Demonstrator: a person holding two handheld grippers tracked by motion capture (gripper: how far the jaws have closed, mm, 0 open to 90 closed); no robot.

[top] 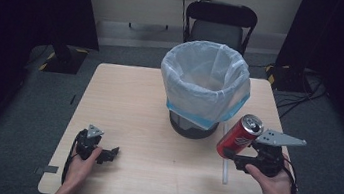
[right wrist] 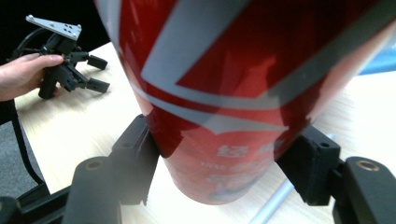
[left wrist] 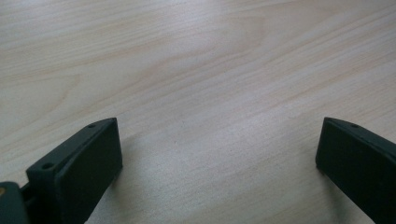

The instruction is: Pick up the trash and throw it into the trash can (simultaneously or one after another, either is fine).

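Observation:
A red drink can [top: 239, 135] with white stripes hangs tilted above the table's right side, and my right gripper [top: 234, 154] is shut on its lower part. In the right gripper view the can [right wrist: 233, 93] looms large, with both black pads pressed against its sides. My left gripper [top: 111, 153] rests low on the table at the front left, held by a hand. Its jaws stand wide apart in the left gripper view, with bare wood between the fingers [left wrist: 84, 168]. From the right gripper view the left gripper [right wrist: 95, 73] shows far off at the upper left.
A bin [top: 205, 88] lined with a white plastic bag stands at the table's middle back, just left of the can. A pale straw-like stick [top: 224, 170] lies on the wooden table [top: 124, 101] below the can. A black chair [top: 220, 25] sits behind the table.

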